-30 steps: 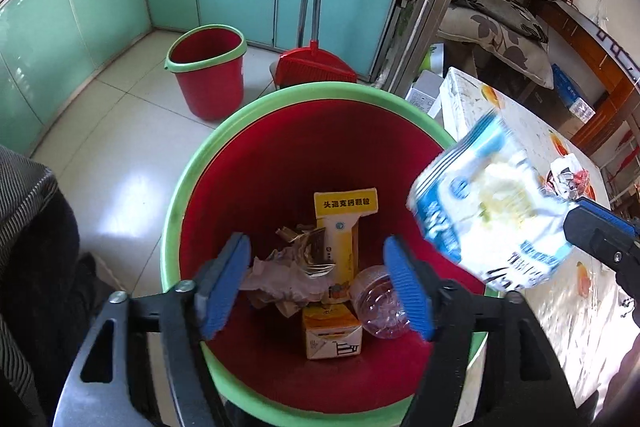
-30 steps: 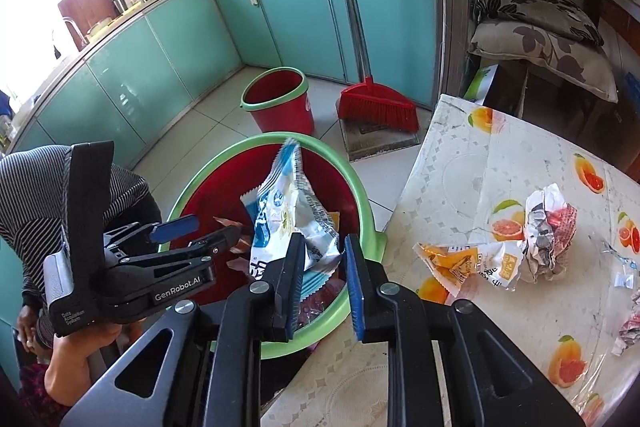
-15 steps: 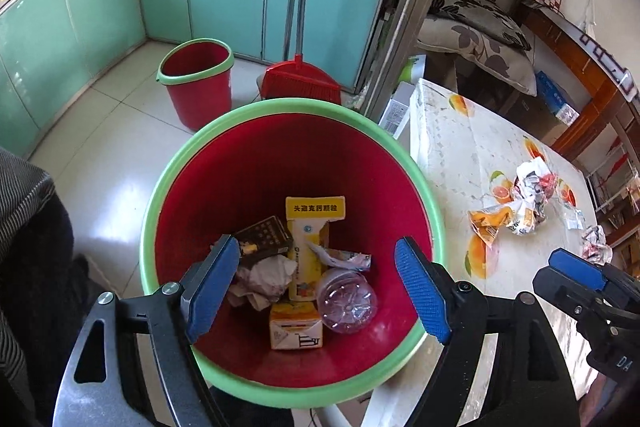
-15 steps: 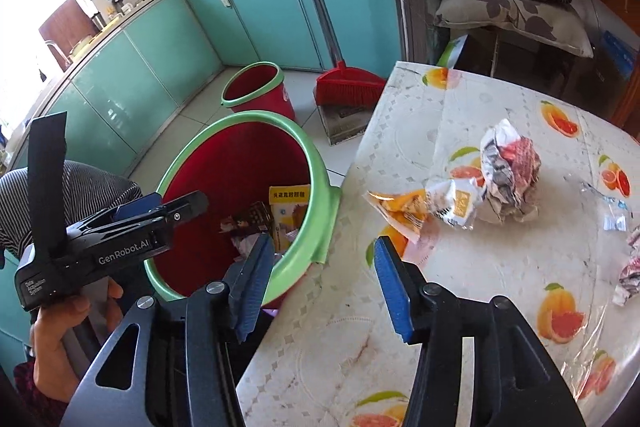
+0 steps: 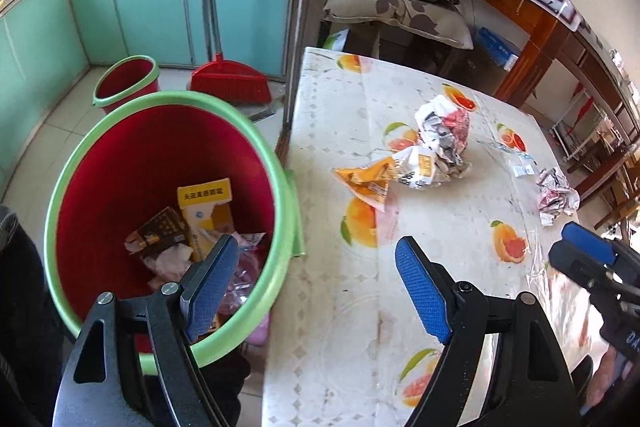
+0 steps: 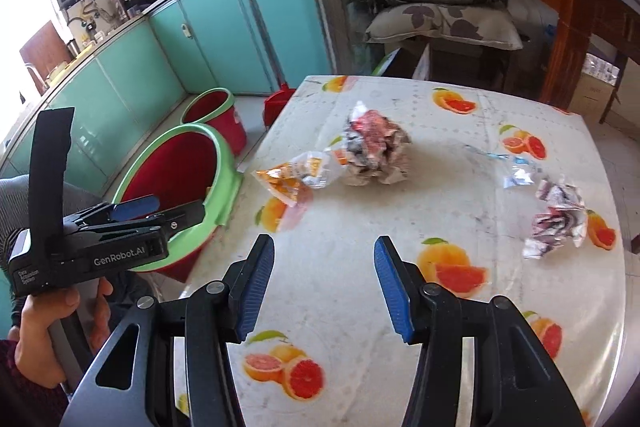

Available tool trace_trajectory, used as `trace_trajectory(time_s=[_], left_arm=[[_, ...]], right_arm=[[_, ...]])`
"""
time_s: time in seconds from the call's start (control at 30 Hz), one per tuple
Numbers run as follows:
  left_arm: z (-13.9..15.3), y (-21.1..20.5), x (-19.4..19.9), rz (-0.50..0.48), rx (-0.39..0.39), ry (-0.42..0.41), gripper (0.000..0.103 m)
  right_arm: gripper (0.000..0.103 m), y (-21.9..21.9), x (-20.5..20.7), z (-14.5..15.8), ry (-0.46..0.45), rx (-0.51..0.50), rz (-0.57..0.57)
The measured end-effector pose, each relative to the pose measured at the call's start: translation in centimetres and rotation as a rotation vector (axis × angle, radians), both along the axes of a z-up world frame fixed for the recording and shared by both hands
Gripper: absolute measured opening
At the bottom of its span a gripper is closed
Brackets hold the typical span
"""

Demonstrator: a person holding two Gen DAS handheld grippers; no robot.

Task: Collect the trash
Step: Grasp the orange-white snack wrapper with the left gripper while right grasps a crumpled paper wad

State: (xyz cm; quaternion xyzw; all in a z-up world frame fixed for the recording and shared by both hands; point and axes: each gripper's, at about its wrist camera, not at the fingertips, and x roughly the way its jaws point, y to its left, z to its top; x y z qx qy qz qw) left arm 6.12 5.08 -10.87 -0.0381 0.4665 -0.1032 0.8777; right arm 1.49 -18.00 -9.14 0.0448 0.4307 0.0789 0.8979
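Ahead of my empty, spread right gripper [image 6: 324, 283], wrappers [image 6: 376, 151] are still waiting; bin [image 6: 224, 163] is holding some trash.

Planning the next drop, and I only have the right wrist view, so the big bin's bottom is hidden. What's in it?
Observer: A yellow carton stands propped upright inside the big bin.
Operator: Anything beside it?
Observer: A dark small box lies just left of the carton, on crumpled paper.
Operator: I see the left gripper side-on. Are its jaws open?
Observer: Yes, the left gripper is open with nothing between the jaws. One jaw is over the bin and the other over the table edge.
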Motion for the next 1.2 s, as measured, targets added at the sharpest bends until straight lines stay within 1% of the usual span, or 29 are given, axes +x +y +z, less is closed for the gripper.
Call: trace_trajectory(time_s=[0.07, 0.13, 0.2, 0.27, 0.33, 0.4, 0.53, 0.57, 0.6, 0.63, 0.67, 0.7, 0.8, 0.83, 0.87, 0.9, 1.07, 1.1, 1.13, 1.2], left_arm=[[-0.1, -1.6, 0.4, -0.045, 0.029, -0.014, 0.081], [-0.1, -3.2, 1.2, -0.090, 0.061, -0.033, 0.082], [-0.1, -4.5, 2.4, -0.132, 0.085, -0.044, 0.083], [-0.3, -5.6, 3.9, -0.162, 0.099, -0.043, 0.083], [-0.8, -6.6, 5.1, -0.196, 0.102, -0.035, 0.083], [-1.6, -7.7, 6.1, -0.235, 0.110, -0.009, 0.083], [-3.5, -9.1, 7.0, -0.278, 0.144, 0.038, 0.083], [-3.9, -9.3, 7.1, -0.286, 0.143, 0.053, 0.082], [-4.2, -9.4, 7.2, -0.290, 0.135, 0.063, 0.072], [-4.5, -9.5, 7.3, -0.290, 0.128, 0.073, 0.054], [-4.9, -9.5, 7.3, -0.287, 0.124, 0.092, 0.046], [-4.7, -9.5, 7.1, -0.282, 0.131, 0.068, 0.038], [-4.6, -9.2, 7.0, -0.269, 0.104, 0.077, 0.033], [-4.5, -9.0, 7.0, -0.262, 0.092, 0.081, 0.027], [-4.3, -8.8, 6.9, -0.253, 0.085, 0.081, 0.018], [-4.2, -8.7, 6.9, -0.246, 0.081, 0.083, 0.015], [-4.0, -8.7, 6.5, -0.233, 0.096, 0.092, 0.014], [-3.9, -8.7, 6.3, -0.229, 0.097, 0.094, 0.014], [-3.8, -8.7, 6.2, -0.224, 0.098, 0.096, 0.014], [-3.5, -8.8, 5.9, -0.217, 0.113, 0.090, 0.015]], right_arm=[[0.051, -3.5, -0.3, 0.1, -0.020, -0.042, -0.085], [0.051, -6.9, -0.1, -0.1, -0.004, -0.057, -0.169], [0.051, -10.2, 0.2, -0.2, 0.022, -0.031, -0.250], [0.051, -12.7, 0.1, -0.4, 0.028, 0.002, -0.313], [0.051, -14.2, -0.1, -0.5, 0.027, 0.009, -0.341], [0.051, -15.3, -0.1, -0.8, 0.036, 0.011, -0.352], [0.051, -16.6, 0.5, -1.4, 0.046, 0.036, -0.363], [0.051, -16.9, 0.8, -1.6, 0.049, 0.041, -0.366], [0.051, -17.0, 1.2, -1.8, 0.053, 0.045, -0.366], [0.051, -17.1, 1.6, -2.1, 0.059, 0.051, -0.364], [0.051, -17.1, 2.0, -2.3, 0.063, 0.060, -0.361], [0.051, -17.1, 2.4, -2.5, 0.066, 0.071, -0.358], [0.051, -17.1, 3.7, -3.2, 0.083, 0.096, -0.356], [0.051, -17.2, 4.1, -3.5, 0.086, 0.101, -0.358], [0.051, -17.2, 4.4, -3.6, 0.088, 0.103, -0.361], [0.051, -17.1, 4.7, -3.8, 0.093, 0.103, -0.365], [0.051, -17.1, 5.7, -4.8, 0.136, 0.103, -0.361], [0.048, -17.0, 5.7, -4.8, 0.135, 0.106, -0.355], [0.033, -17.0, 5.6, -4.7, 0.129, 0.103, -0.351], [0.018, -16.8, 5.3, -4.4, 0.123, 0.086, -0.342]])
